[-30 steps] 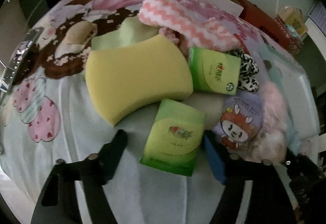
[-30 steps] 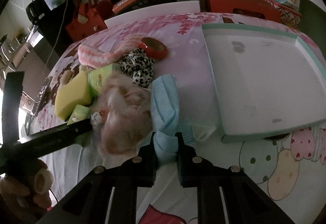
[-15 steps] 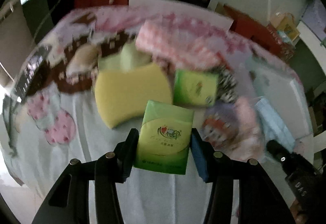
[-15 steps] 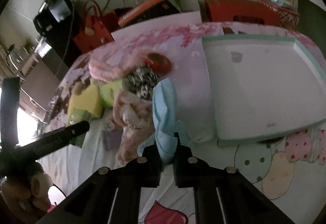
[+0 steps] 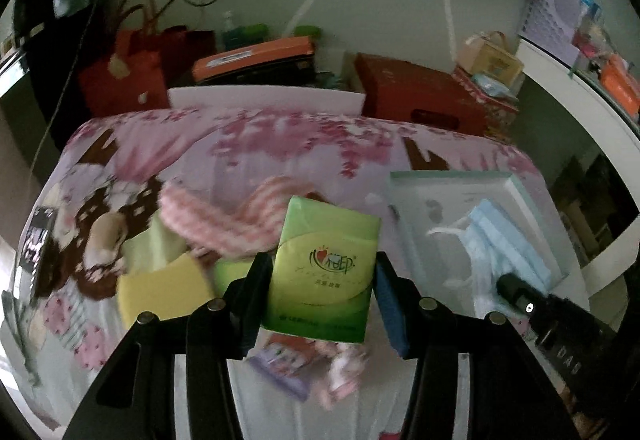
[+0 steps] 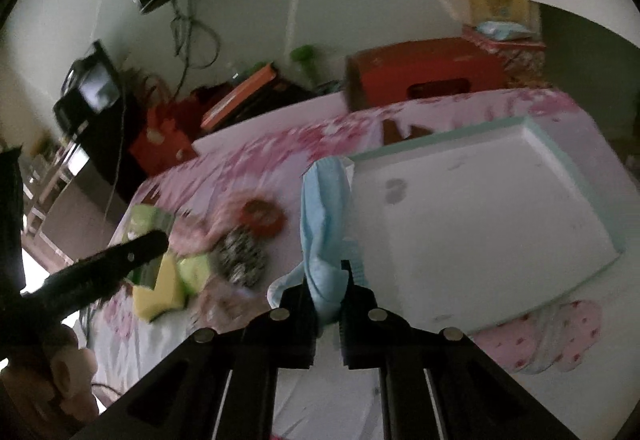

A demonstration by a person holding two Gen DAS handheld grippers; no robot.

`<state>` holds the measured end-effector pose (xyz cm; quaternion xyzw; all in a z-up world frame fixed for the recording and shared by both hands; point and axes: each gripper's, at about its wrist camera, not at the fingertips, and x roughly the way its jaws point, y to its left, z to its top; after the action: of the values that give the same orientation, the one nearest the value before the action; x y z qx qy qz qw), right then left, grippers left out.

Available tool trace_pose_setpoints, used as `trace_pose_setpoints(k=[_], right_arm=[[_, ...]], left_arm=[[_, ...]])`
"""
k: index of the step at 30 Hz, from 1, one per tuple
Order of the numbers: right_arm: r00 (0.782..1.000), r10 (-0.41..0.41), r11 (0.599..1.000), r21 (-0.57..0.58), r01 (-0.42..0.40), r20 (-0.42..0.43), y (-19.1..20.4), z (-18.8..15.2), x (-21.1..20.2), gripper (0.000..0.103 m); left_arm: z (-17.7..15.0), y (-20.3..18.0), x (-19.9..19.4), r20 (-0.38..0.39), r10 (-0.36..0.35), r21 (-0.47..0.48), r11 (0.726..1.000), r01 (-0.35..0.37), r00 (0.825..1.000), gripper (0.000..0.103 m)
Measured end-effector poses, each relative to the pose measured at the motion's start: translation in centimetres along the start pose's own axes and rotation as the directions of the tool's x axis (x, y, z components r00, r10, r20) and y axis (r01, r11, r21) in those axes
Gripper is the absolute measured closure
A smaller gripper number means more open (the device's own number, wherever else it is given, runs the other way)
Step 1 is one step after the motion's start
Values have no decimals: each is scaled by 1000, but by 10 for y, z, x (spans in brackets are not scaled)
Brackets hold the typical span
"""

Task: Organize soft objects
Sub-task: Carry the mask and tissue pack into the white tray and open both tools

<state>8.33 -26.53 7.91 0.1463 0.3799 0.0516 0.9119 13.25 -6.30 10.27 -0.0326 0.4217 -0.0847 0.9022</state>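
Left wrist view: left tongs (image 5: 323,294) clamping a green tissue pack (image 5: 325,267) between both fingers, carrying it upright and lifted clear above the flowered tabletop (image 5: 256,152). Lying below and behind the pack: a yellow sponge (image 5: 160,290), a second green pack (image 5: 230,272) just beside it, a pink-and-white striped cloth (image 5: 224,218), and, blurred near the bottom edge, a purple packet (image 5: 280,360) touching something pink and fluffy (image 5: 340,372). Sitting to the right on the tabletop, a white tray with a pale green rim (image 5: 516,184); hanging over it, a blue face mask (image 5: 504,240) with the other gripper's black tip just at its near end. Right wrist view: right tongs (image 6: 327,280) pinching narrowly on the lower end of the blue face mask (image 6: 324,216), holding it upright over the near left edge of the tray (image 6: 576,176). Resting well left of the tray: a red tape roll (image 6: 262,216), a black-and-white spotted fabric item (image 6: 240,260), the sponge (image 6: 158,292), all smeared by motion blur.
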Motion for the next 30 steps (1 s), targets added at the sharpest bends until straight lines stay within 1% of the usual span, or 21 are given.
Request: trace_pose_setpoints(k=[3, 7, 10, 14, 15, 19, 20, 22, 24, 25, 26, 27, 28, 29, 30], right_arm=[[999, -40, 999, 30, 39, 20, -22, 11, -1, 94], [992, -123, 989, 88, 120, 21, -63, 20, 0, 94], [982, -187, 972, 144, 185, 5, -97, 22, 4, 94], [971, -240, 954, 183, 236, 4, -129, 24, 5, 94], [965, -262, 948, 188, 256, 5, -135, 25, 4, 94], [952, -306, 931, 212, 298, 4, -157, 32, 5, 94], [949, -315, 927, 214, 307, 2, -160, 34, 6, 94], [946, -323, 924, 215, 316, -1, -166, 36, 7, 90], [940, -342, 919, 210, 335, -3, -167, 37, 7, 90], [938, -348, 917, 206, 341, -3, -165, 36, 5, 87], [937, -350, 917, 200, 344, -5, -165, 36, 5, 85], [936, -353, 917, 195, 347, -7, -164, 35, 4, 78], [936, -352, 919, 190, 347, -7, -162, 35, 4, 68], [936, -353, 919, 187, 348, -6, -161, 35, 3, 62], [935, -354, 919, 182, 349, -4, -159, 35, 2, 55]], left_arm=[[7, -19, 12, -3, -17, 36, 999, 17, 1000, 51], [13, -49, 31, -11, -39, 93, 995, 40, 999, 51], [15, -72, 50, -36, -66, 128, 989, 70, 997, 51], [14, -101, 77, -73, -95, 167, 980, 106, 993, 51], [14, -107, 82, -80, -101, 173, 978, 114, 992, 51], [12, -129, 103, -110, -118, 199, 970, 138, 987, 50], [11, -134, 107, -115, -120, 204, 969, 142, 986, 50], [10, -143, 115, -133, -130, 218, 963, 157, 983, 50], [9, -149, 122, -156, -134, 224, 960, 167, 979, 50], [9, -151, 124, -164, -131, 227, 960, 166, 978, 45], [9, -153, 126, -168, -123, 233, 959, 161, 978, 35], [8, -154, 126, -165, -118, 236, 959, 156, 979, 31], [8, -154, 125, -158, -120, 237, 959, 155, 980, 26], [8, -153, 122, -147, -127, 235, 959, 159, 981, 23], [9, -151, 120, -143, -130, 231, 960, 161, 981, 22]])
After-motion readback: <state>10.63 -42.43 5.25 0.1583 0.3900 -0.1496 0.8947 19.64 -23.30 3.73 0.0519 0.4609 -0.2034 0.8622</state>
